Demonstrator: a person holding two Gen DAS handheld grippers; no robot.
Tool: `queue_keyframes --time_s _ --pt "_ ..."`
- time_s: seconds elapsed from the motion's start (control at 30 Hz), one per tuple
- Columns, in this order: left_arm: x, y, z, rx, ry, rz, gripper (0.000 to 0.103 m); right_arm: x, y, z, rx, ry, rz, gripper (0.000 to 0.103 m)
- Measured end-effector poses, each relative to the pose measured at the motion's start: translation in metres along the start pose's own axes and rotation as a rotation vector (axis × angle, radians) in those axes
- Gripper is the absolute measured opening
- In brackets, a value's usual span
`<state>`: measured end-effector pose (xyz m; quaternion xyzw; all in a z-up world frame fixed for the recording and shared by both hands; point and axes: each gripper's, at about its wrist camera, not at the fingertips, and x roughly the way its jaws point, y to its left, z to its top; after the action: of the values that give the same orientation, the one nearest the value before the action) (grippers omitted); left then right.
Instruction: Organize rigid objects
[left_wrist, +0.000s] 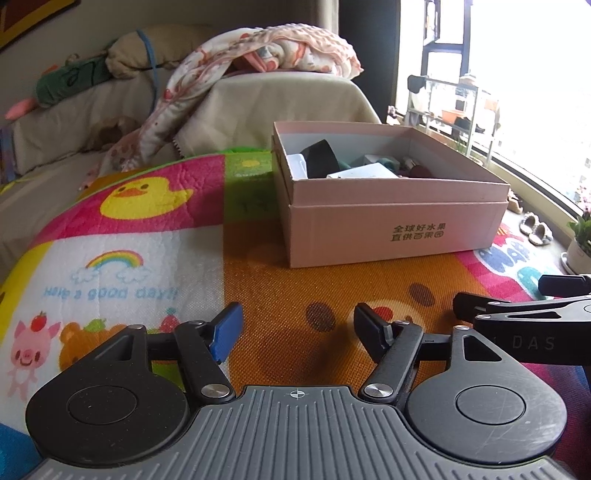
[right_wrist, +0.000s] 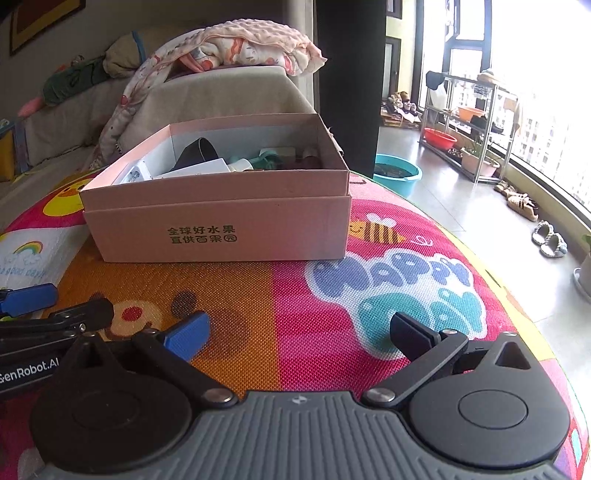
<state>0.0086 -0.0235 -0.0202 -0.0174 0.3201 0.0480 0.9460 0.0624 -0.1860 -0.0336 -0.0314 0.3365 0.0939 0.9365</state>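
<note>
A pink cardboard box (left_wrist: 395, 229) (right_wrist: 221, 225) with printed characters stands on the colourful play mat (left_wrist: 147, 258) (right_wrist: 332, 295). Inside it lie several objects, among them a black piece (left_wrist: 320, 158) (right_wrist: 197, 151), a white box (left_wrist: 362, 172) (right_wrist: 199, 168) and teal items (right_wrist: 271, 157). My left gripper (left_wrist: 297, 328) hovers low over the orange part of the mat, short of the box, open with nothing between its fingers. My right gripper (right_wrist: 299, 332) is beside it on the right, also open and empty. Each gripper shows at the edge of the other's view.
A covered sofa (left_wrist: 277, 96) with a patterned blanket (left_wrist: 258, 48) rises behind the box. The mat's right edge (right_wrist: 517, 295) drops to a tiled floor with a teal basin (right_wrist: 397, 175), slippers (right_wrist: 550, 240), a shelf rack (right_wrist: 469, 125) and a potted plant (left_wrist: 580, 240).
</note>
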Motion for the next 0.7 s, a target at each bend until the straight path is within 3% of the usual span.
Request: queue_keyframes --time_s 0.7 --pt "0.0023 0.0040 0.0018 -0.019 0.002 -0.013 0.074 0.0007 0.0014 -0.0004 0.001 0.000 0.000 0.103"
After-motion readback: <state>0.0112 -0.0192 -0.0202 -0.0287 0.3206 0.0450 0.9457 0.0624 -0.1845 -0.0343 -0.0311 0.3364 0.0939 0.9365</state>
